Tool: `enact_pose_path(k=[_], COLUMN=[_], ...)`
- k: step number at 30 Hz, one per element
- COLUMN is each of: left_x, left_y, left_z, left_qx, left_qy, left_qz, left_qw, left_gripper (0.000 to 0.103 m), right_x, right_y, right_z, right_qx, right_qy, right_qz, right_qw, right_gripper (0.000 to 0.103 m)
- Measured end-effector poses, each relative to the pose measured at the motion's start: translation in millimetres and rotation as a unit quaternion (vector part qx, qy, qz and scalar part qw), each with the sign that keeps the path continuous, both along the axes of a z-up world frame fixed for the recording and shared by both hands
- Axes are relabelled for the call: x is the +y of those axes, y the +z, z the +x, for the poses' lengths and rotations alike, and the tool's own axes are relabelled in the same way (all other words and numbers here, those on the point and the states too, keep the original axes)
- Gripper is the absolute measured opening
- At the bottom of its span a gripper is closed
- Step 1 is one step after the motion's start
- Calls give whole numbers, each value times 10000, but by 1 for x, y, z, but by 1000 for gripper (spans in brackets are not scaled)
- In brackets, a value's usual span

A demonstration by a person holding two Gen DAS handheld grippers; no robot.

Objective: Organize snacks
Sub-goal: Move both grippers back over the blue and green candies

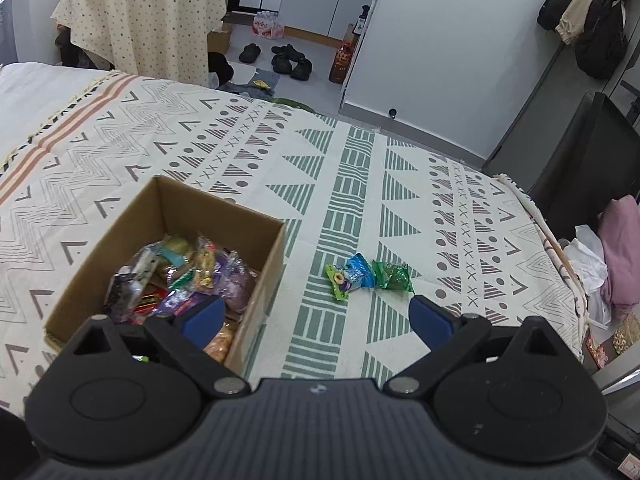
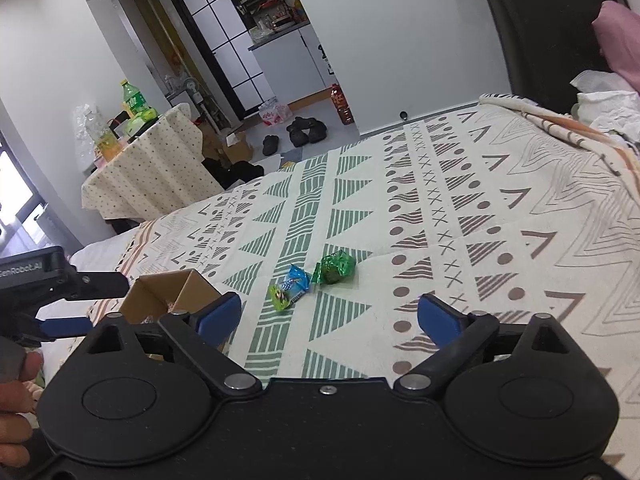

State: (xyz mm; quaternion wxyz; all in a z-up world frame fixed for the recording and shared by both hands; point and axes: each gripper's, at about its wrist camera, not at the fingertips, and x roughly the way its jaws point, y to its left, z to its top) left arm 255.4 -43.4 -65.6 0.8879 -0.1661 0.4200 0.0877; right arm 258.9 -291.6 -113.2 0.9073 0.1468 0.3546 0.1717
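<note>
While two wrapped snacks are left out on the patterned bedspread (image 1: pixel 360 152), the job isn't finished: a blue-and-green packet (image 1: pixel 350 276) and a green packet (image 1: pixel 394 276) lie touching each other, near the right side of the cardboard box (image 1: pixel 160 216) but clear of it. The box already holds a heap of mixed snack packets (image 1: pixel 180 280).

Step in hand, as I read it: pick up one of the loose two. To do it well, go for the green one on the outer side first, so the neighbour isn't dragged along. Come down with the jaws straddling the packet's bulge, not its crinkly twisted end, and close gently, since foil like that probably slips and crushes. Then lift clear of the box wall before letting go over the pile.

Left gripper (image 1: pixel 316 316): jaws spread wide, nothing between them, touching nothing; its left pad sits over the box contents in the left wrist view, its right pad (image 1: pixel 426 320) just short of the green packet.

Right gripper (image 2: pixel 330 314): also spread wide and empty, aimed at the same pair of packets, which lie ahead between its pads. The person's hand (image 2: pixel 16 400) shows at that view's left edge, holding the left gripper's handle.
</note>
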Motion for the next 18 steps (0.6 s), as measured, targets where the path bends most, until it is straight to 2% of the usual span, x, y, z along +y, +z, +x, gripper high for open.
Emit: enact_pose_path(k=[9,18], left_x=[-14,-28], left_y=[-23,-55], left_z=[35,73], left_qx=[86,267], left_qy=[-76,-181], left_qz=[6,-125], left_qw=[9999,9994], left_gripper=[83,64], right_x=[-1,-2], right_y=[-16,-39], right_z=[34,68], right_qx=[164,398], right_qy=[7,3], right_qz=[47,204], right_qw=[9999,9990], right_gripper=[86,75])
